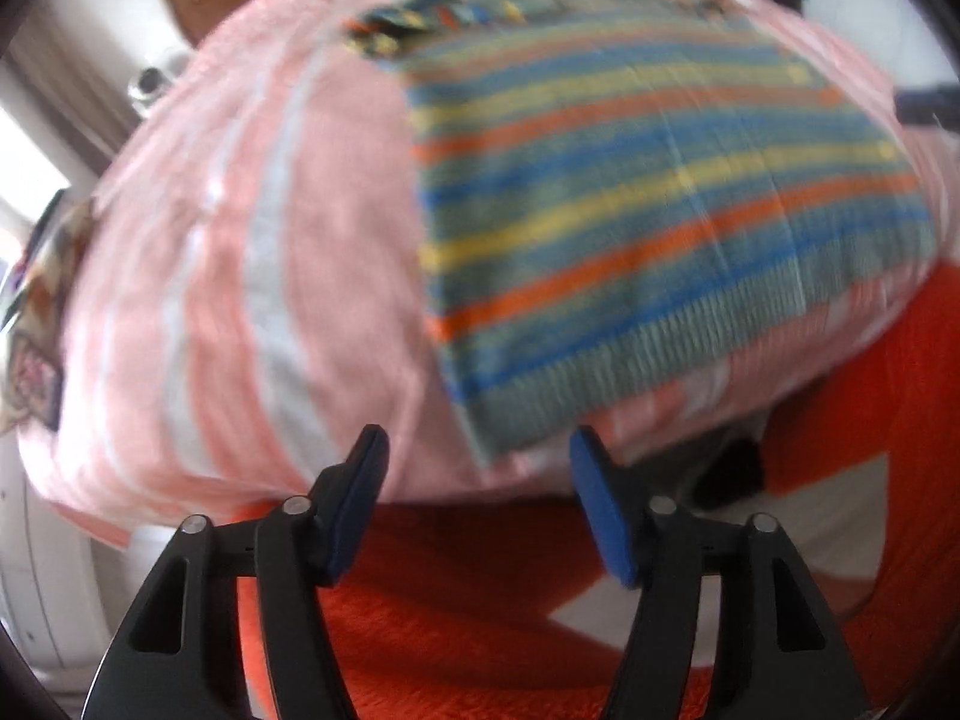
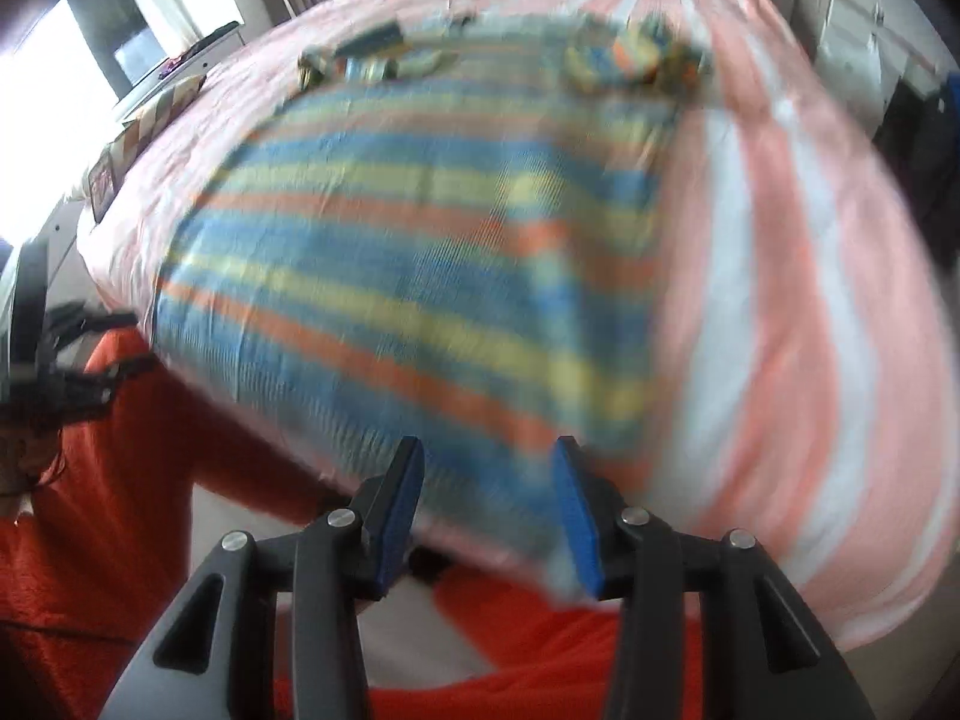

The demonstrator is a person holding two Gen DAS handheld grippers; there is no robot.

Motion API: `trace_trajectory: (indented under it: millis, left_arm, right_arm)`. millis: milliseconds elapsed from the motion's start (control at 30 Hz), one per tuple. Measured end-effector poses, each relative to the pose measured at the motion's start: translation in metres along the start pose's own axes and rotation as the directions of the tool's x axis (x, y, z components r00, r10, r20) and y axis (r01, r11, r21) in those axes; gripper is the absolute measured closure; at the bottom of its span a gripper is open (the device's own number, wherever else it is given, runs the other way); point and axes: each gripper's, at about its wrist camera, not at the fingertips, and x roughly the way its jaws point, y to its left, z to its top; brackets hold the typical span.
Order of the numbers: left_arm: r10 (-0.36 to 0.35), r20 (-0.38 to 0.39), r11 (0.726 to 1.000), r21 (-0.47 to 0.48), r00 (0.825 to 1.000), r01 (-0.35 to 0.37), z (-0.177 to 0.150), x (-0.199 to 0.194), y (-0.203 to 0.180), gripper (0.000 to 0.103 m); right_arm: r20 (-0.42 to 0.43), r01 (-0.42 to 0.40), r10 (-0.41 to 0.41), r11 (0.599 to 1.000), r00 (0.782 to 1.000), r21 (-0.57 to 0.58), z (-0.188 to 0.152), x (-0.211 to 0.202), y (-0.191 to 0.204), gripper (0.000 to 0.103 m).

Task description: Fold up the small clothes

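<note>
Hovering wide-jawed and empty, left gripper (image 1: 480, 510) and right gripper (image 2: 489, 510) face the flat striped garment (image 1: 648, 210), near hem awaiting grasp.

The left gripper (image 1: 477, 456) points forward with its two blue-padded fingers (image 1: 354, 504) spread wide apart and nothing between them. The right gripper (image 2: 489, 468) is posed the same way, its blue pads (image 2: 576, 516) parted with an empty gap. Both sets of black finger linkages angle outward from the base toward the tips.
</note>
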Motion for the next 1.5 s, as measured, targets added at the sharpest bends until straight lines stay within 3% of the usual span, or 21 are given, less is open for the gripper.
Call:
trace_trajectory:
  millis: [67, 133, 200, 333, 433, 500, 533, 667, 767, 833, 967, 1133, 1200, 1300, 1367, 1433, 1500]
  left_arm:
    - [0.002, 0.054, 0.997, -0.071, 0.999, 0.002, 0.01, -0.016, 0.011, 0.033]
    - [-0.013, 0.113, 0.99, -0.141, 0.994, 0.029, 0.022, -0.031, 0.019, 0.031]
    - [-0.018, 0.155, 0.982, -0.183, 0.988, 0.046, 0.031, -0.043, 0.024, 0.031]
    - [0.0, 0.179, 0.98, -0.195, 0.984, 0.035, 0.026, -0.058, 0.029, 0.029]
    - [0.044, 0.159, 0.982, -0.19, 0.986, -0.013, 0.021, -0.055, 0.032, 0.027]
    - [0.064, 0.14, 0.979, -0.203, 0.988, -0.035, 0.009, -0.053, 0.036, 0.027]
    - [0.062, 0.133, 0.976, -0.214, 0.989, -0.033, 0.005, -0.052, 0.039, 0.027]
    - [0.029, 0.095, 0.964, -0.265, 0.995, -0.003, 0.001, -0.033, 0.049, 0.027]
    - [-0.021, 0.092, 0.957, -0.285, 0.996, 0.046, 0.009, -0.024, 0.046, 0.027]
    - [-0.041, 0.108, 0.96, -0.27, 0.993, 0.069, 0.018, -0.025, 0.039, 0.027]
    - [-0.051, 0.133, 0.976, -0.204, 0.99, 0.077, 0.031, -0.028, 0.021, 0.027]
    - [-0.065, 0.124, 0.981, -0.175, 0.99, 0.087, 0.032, -0.029, 0.008, 0.027]
    - [-0.06, 0.118, 0.981, -0.175, 0.991, 0.081, 0.029, -0.032, 0.008, 0.027]
    - [-0.056, 0.107, 0.98, -0.187, 0.993, 0.076, 0.024, -0.033, 0.01, 0.027]
    - [-0.059, 0.102, 0.978, -0.196, 0.993, 0.078, 0.024, -0.033, 0.011, 0.027]
    - [-0.069, 0.1, 0.975, -0.203, 0.993, 0.088, 0.025, -0.032, 0.012, 0.027]
    - [-0.08, 0.097, 0.973, -0.207, 0.992, 0.099, 0.028, -0.031, 0.011, 0.027]
  right_arm:
    - [0.082, 0.07, -0.065, 0.996, 0.995, -0.061, 0.043, -0.011, -0.008, 0.041]
    - [0.152, 0.107, -0.088, 0.987, 0.984, -0.121, 0.081, -0.008, -0.009, 0.031]
    - [0.185, 0.157, -0.119, 0.967, 0.975, -0.202, 0.125, 0.017, -0.005, 0.031]
    - [0.14, 0.18, -0.14, 0.927, 0.98, -0.33, 0.186, 0.096, 0.008, 0.032]
    - [0.07, 0.173, -0.161, 0.957, 0.985, -0.233, 0.212, 0.148, -0.014, 0.039]
    - [0.062, 0.073, -0.07, 0.996, 0.996, -0.049, 0.218, 0.154, -0.049, 0.074]
    - [0.074, 0.061, -0.062, 0.998, 0.995, 0.014, 0.217, 0.148, -0.064, 0.099]
    - [0.172, 0.08, -0.111, 0.981, 0.979, 0.177, 0.204, 0.096, -0.127, 0.099]
    - [0.232, 0.11, -0.203, 0.926, 0.951, 0.361, 0.181, 0.041, -0.199, 0.099]
    - [0.227, 0.133, -0.261, 0.878, 0.938, 0.459, 0.159, 0.013, -0.244, 0.099]
    - [0.181, 0.126, -0.281, 0.8, 0.943, 0.586, 0.113, -0.004, -0.293, 0.099]
    - [0.159, 0.007, -0.174, 0.695, 0.972, 0.719, 0.059, 0.024, -0.32, 0.099]
    - [0.198, -0.066, -0.131, 0.653, 0.971, 0.754, 0.046, 0.038, -0.323, 0.098]
    - [0.309, -0.21, -0.083, 0.569, 0.947, 0.795, 0.028, 0.039, -0.332, 0.09]
    - [0.383, -0.31, -0.046, 0.505, 0.922, 0.806, 0.021, 0.042, -0.336, 0.075]
    - [0.429, -0.371, -0.031, 0.45, 0.903, 0.812, 0.017, 0.047, -0.341, 0.072]
    - [0.438, -0.394, -0.012, 0.415, 0.899, 0.82, 0.018, 0.053, -0.345, 0.074]
